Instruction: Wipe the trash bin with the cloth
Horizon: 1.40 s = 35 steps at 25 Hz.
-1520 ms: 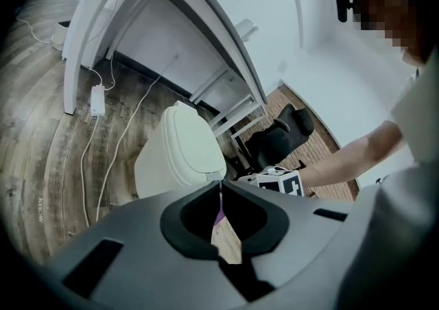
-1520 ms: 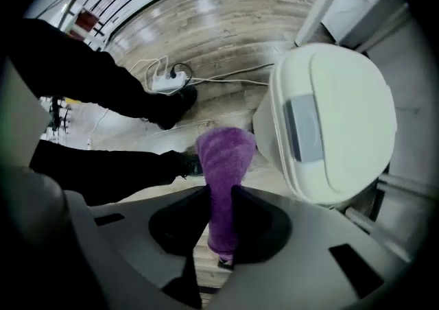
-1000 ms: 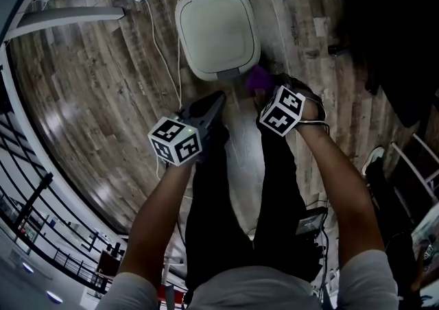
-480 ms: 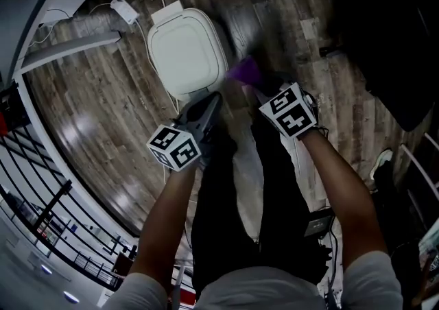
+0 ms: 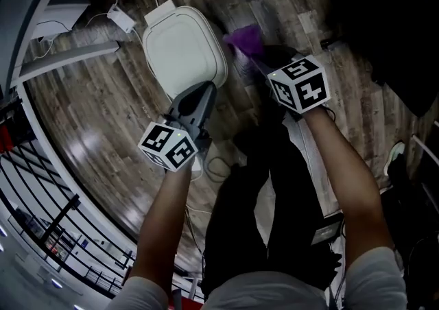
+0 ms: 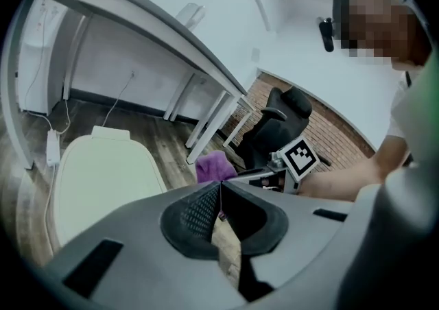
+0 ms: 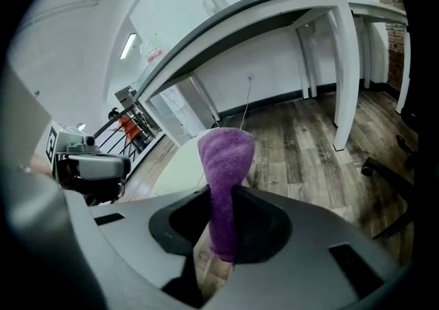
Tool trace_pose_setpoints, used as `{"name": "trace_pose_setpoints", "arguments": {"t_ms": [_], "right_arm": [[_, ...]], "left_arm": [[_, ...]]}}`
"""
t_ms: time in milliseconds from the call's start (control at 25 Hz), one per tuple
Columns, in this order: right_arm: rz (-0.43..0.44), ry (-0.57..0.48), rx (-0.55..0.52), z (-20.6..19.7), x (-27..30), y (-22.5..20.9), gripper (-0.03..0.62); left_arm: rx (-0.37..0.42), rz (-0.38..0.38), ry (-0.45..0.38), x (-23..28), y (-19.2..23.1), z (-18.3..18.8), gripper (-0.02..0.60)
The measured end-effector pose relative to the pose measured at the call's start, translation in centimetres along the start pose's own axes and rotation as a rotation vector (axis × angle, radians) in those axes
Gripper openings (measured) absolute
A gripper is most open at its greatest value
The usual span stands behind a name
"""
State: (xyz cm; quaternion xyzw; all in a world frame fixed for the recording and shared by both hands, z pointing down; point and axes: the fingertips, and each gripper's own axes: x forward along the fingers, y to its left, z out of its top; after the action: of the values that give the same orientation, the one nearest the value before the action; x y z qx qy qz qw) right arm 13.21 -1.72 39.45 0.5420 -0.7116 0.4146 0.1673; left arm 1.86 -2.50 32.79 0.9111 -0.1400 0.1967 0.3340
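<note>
Wood-plank floor (image 5: 89, 110) in an office, white desk (image 7: 274, 10) by the wall. Right gripper (image 7: 221, 197) is pinching a purple cloth (image 7: 225, 158) at its lower part, with the folded free end sticking out past the jaws. That is probably so the soft end reaches the surface first and the gripper does not scrape it. Left gripper (image 6: 219, 188) has its jaws pressed together with nothing between them. It points down toward the near edge of the lid, likely ready to steady the bin or just parked out of the way. White trash bin (image 5: 182, 48), lid closed, stands on the floor ahead of the person's legs. The cloth sits just beside its right edge; contact can't be told from the head view. Wiping looks not yet started. Both forearms reach forward and down. Right forearm (image 5: 343, 164) is stretched further out, left forearm (image 5: 168, 212) more tucked, marker cubes up toward the head.
</note>
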Motion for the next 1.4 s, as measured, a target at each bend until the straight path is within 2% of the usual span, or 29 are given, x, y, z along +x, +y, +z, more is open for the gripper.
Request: {"name": "trace_pose_setpoints", "arguments": {"t_ms": [120, 240, 360, 440, 640, 840, 960, 1080, 1280, 1320, 1400], "right_arm": [[-0.036, -0.045, 0.026, 0.5, 1.2, -0.3, 0.087], [-0.034, -0.093, 0.061, 1.2, 3.2, -0.6, 0.087], [0.002, -0.121, 0.072, 1.7, 6.2, -1.6, 0.087], [0.061, -0.137, 0.075, 1.9, 8.5, -2.2, 0.087], [0.243, -0.195, 0.183, 2.7, 13.8, -4.5, 0.087], [0.366, -0.234, 0.279, 2.9, 16.0, -6.1, 0.087], [0.375, -0.25, 0.308, 3.4, 16.0, -6.6, 0.087], [0.357, -0.223, 0.291, 4.1, 15.8, -6.4, 0.088], [0.34, -0.101, 0.167, 1.3, 17.2, -5.3, 0.089], [0.358, -0.086, 0.169, 0.4, 17.9, -5.0, 0.089], [0.426, -0.095, 0.243, -0.5, 19.3, -4.3, 0.089]], "left_arm": [[0.096, 0.001, 0.013, -1.0, 0.7, -0.5, 0.005], [0.216, 0.016, 0.039, -1.6, 2.1, -0.4, 0.005], [0.359, 0.032, 0.071, -0.8, 3.9, 0.0, 0.005], [0.421, 0.025, 0.085, 0.1, 4.7, 0.6, 0.005], [0.473, 0.004, 0.145, 3.5, 6.6, 1.1, 0.005], [0.516, 0.002, 0.153, 5.1, 7.2, 2.1, 0.005], [0.545, -0.001, 0.179, 4.7, 7.2, 3.3, 0.005], [0.55, -0.012, 0.215, 3.7, 7.2, 3.9, 0.005], [0.566, -0.018, 0.29, 4.8, 8.4, 1.6, 0.005], [0.577, -0.012, 0.294, 5.1, 8.7, 1.0, 0.005], [0.597, 0.006, 0.289, 5.3, 9.2, 0.3, 0.005]]}}
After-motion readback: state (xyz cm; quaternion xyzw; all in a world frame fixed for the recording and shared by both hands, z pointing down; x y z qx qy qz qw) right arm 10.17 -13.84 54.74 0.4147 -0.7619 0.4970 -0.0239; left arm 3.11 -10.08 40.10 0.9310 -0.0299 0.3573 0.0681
